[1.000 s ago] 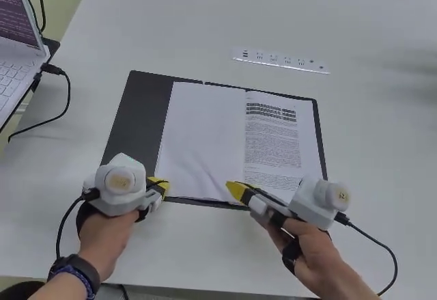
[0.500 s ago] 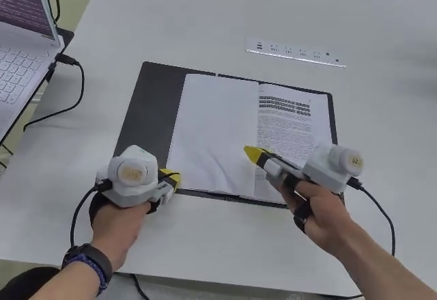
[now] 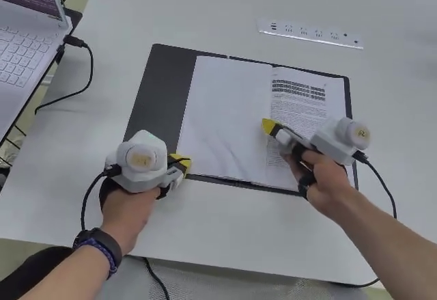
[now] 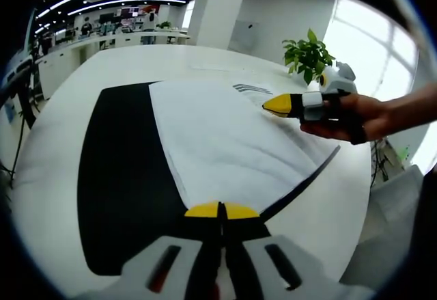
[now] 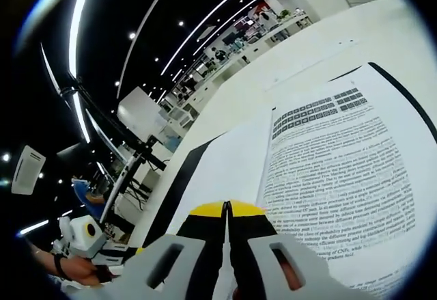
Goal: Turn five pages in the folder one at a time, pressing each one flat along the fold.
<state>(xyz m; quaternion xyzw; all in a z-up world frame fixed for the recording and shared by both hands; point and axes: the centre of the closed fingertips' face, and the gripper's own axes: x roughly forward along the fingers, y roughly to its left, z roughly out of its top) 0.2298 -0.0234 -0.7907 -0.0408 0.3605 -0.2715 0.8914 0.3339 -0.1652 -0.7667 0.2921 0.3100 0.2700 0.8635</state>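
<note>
Right hand-held gripper (image 3: 270, 126): clenched, empty, tip over printed page (image 3: 311, 119) just beside fold, contact unclear | left hand-held gripper (image 3: 179, 165): clenched, empty, at near edge of folder (image 3: 160, 95) by corner of blank page (image 3: 225, 112) | folder: open, lying flat on bench (image 3: 205, 6)

Laptop (image 3: 20, 33) cut off at left edge. Page print (image 3: 300, 93) too small to read. Folder (image 3: 160, 95) near-right corner behind right hand (image 3: 321, 182).
</note>
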